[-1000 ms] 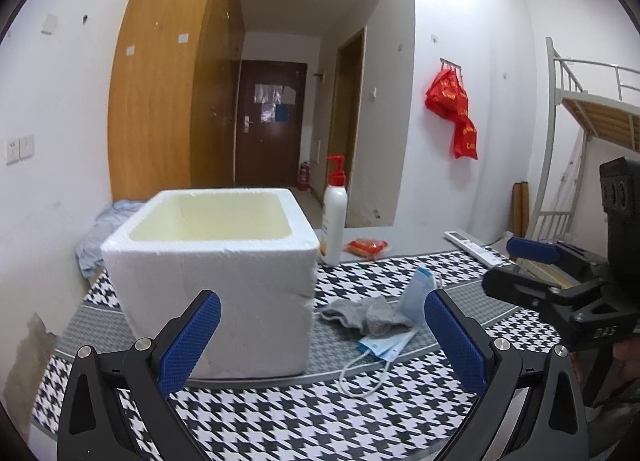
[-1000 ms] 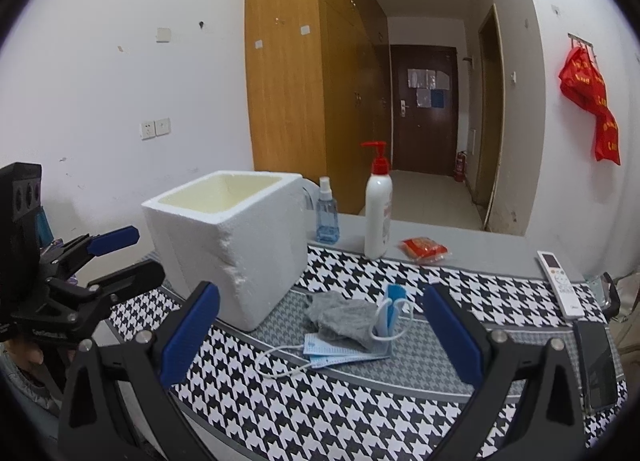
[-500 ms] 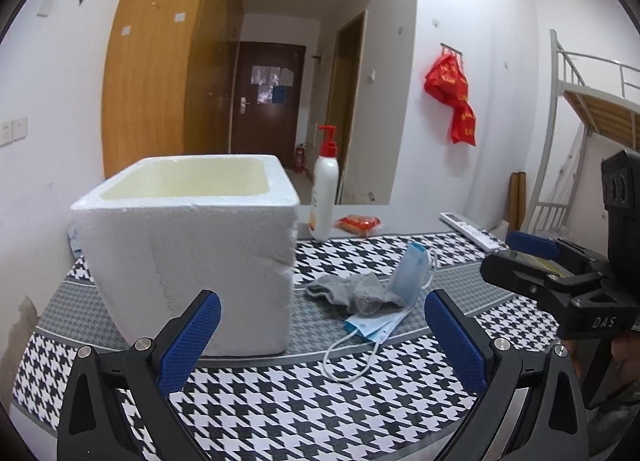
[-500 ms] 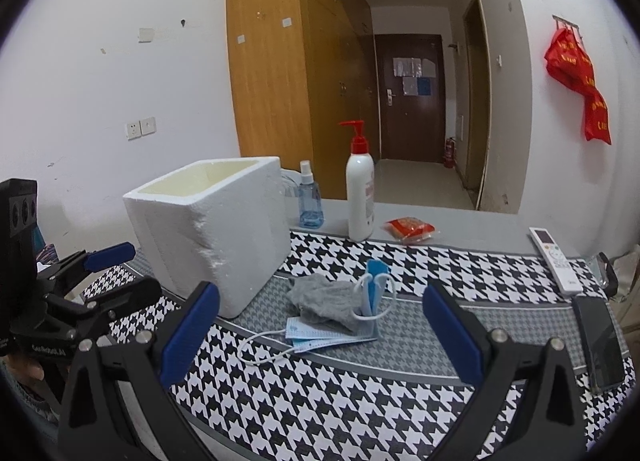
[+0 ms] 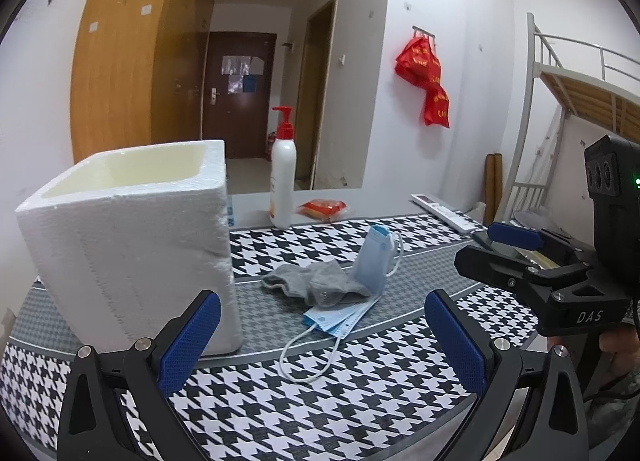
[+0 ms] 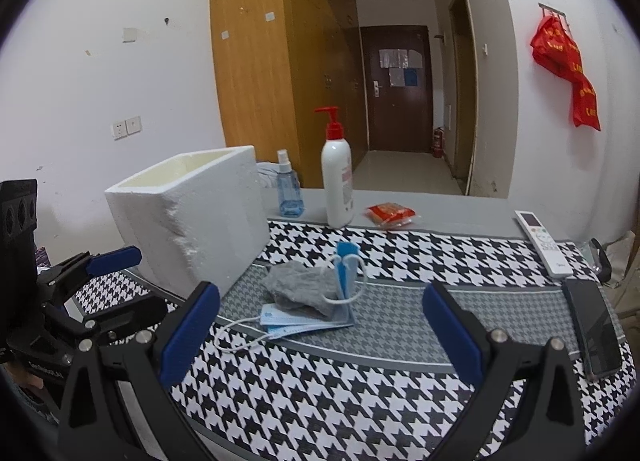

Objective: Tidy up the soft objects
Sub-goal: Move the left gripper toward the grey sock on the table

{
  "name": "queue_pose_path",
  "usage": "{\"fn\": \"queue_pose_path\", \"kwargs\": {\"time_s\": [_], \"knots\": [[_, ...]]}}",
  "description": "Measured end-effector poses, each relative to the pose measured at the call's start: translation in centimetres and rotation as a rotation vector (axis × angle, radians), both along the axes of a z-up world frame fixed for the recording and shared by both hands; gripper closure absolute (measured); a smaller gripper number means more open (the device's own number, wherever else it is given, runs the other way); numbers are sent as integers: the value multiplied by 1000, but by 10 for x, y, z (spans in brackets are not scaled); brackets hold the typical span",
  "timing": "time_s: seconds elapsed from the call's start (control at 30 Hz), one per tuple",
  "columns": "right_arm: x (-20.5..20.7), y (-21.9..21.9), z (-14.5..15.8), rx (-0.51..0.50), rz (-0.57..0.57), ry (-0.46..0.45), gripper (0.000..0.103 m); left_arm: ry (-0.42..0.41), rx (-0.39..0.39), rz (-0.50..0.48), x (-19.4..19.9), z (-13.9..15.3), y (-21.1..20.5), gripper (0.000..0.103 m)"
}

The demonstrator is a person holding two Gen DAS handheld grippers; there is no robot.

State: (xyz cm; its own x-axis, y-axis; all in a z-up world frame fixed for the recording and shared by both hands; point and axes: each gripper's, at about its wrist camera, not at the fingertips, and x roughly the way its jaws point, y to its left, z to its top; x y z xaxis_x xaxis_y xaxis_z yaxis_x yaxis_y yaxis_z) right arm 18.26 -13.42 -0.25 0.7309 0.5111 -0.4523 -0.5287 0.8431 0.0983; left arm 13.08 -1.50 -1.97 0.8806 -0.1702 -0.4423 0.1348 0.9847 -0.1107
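both grippers hover over the near edge of the bench [image 6: 360,393], jaws spread wide and holding nothing: the left gripper [image 5: 320,335] points at the space between the foam box and the soft things, the right gripper [image 6: 320,331] straight at the soft things. just beyond them, on the grey band of the houndstooth cloth, lies a grey sock [image 5: 316,285] crumpled on top of a stack of blue face masks [image 5: 340,315], one white ear loop trailing toward the near edge; one more mask [image 5: 374,261] stands up, leaning against the sock. the open white foam box [image 5: 132,245] stands just to the left of the pile, apart from it. farther back are a blue spray bottle [image 6: 289,189], a white pump bottle [image 6: 338,181], a red packet [image 6: 390,213], and at the right a remote [image 6: 544,243] and a phone [image 6: 596,325]
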Motion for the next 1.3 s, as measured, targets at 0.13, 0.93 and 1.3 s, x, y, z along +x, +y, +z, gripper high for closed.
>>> {"fn": "queue_pose_path", "kwargs": {"time_s": [0.13, 0.93, 1.3], "knots": [[3, -5, -4, 6, -12, 15, 0, 17, 5, -13, 6, -3, -5, 1], [40, -30, -17, -10, -48, 79, 0, 121, 63, -29, 67, -22, -28, 1], [50, -37, -24, -1, -53, 97, 0, 154, 76, -2, 86, -30, -31, 1]]}}
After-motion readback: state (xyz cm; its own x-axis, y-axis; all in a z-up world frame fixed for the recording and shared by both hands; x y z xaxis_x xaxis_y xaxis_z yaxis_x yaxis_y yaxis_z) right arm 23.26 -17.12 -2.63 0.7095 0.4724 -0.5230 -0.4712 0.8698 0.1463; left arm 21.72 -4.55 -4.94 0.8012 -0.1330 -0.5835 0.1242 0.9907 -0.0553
